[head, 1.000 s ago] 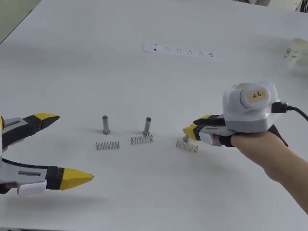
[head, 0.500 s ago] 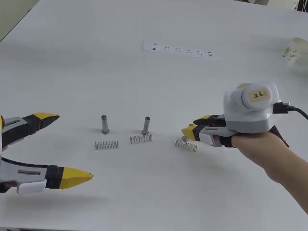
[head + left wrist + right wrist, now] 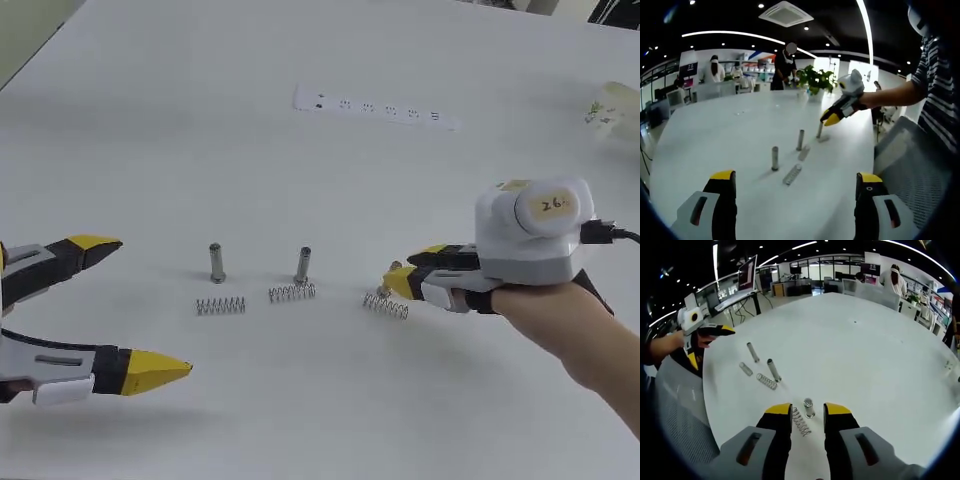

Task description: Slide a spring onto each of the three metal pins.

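Left hand-held gripper (image 3: 155, 305) gapes; right hand-held gripper (image 3: 404, 270) narrowed.

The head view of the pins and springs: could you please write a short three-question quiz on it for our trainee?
1. How many springs lie loose on the table?
2. True or false: the left gripper is shut.
3. Which pin is the right gripper closest to? A. left B. middle C. the right pin
Key: 1. three; 2. false; 3. C
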`<act>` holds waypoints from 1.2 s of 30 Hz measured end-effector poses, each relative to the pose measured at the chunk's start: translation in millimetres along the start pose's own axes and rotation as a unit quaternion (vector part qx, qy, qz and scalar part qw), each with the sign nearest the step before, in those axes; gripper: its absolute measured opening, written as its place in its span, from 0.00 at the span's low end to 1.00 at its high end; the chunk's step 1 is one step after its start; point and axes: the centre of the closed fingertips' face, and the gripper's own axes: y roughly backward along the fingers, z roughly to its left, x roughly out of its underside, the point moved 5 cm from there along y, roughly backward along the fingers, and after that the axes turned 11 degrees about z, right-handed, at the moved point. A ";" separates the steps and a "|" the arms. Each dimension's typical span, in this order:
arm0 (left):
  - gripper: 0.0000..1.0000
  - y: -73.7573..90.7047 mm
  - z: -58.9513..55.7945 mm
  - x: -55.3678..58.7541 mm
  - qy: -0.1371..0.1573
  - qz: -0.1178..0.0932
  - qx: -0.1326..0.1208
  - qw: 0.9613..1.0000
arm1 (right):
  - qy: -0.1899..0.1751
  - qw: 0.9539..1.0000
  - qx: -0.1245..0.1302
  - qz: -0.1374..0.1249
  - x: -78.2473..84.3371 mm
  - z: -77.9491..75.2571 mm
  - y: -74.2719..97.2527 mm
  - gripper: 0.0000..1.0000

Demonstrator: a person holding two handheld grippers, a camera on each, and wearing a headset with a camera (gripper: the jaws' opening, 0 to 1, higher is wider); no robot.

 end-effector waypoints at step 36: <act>0.96 2.2 2.3 0.8 0.000 0.006 -0.004 1.000 | 0.042 0.996 -0.028 0.076 30.5 9.8 -25.0 0.21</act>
